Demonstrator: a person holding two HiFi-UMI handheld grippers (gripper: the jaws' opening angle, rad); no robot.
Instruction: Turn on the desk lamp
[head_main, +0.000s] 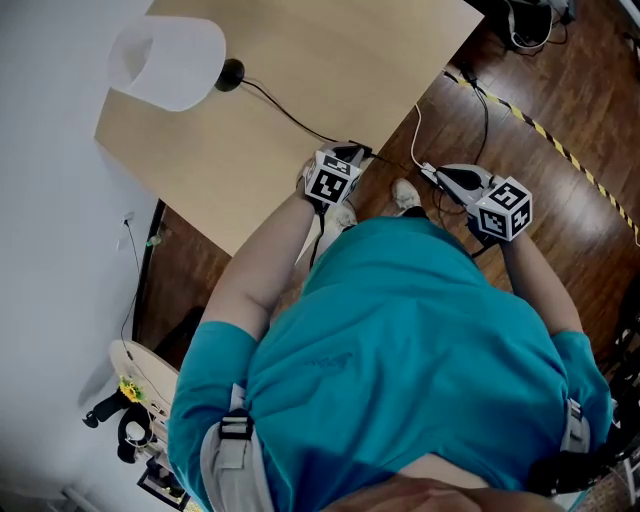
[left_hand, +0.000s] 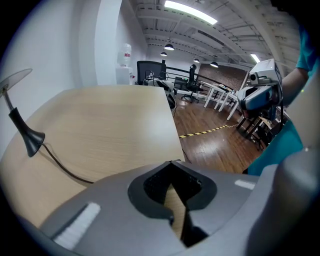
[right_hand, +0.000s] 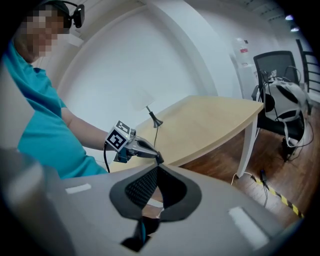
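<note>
The desk lamp (head_main: 166, 60), with a frosted white drum shade and a small round black base, stands at the far left corner of the pale wood-grain table (head_main: 340, 70). Its thin black cord (head_main: 290, 118) trails toward the left gripper (left_hand: 172, 162) at the near edge, whose grey jaws are pressed together, empty. The right gripper (right_hand: 158, 167), likewise closed on nothing, hangs over the dark plank floor (head_main: 570, 90).
</note>
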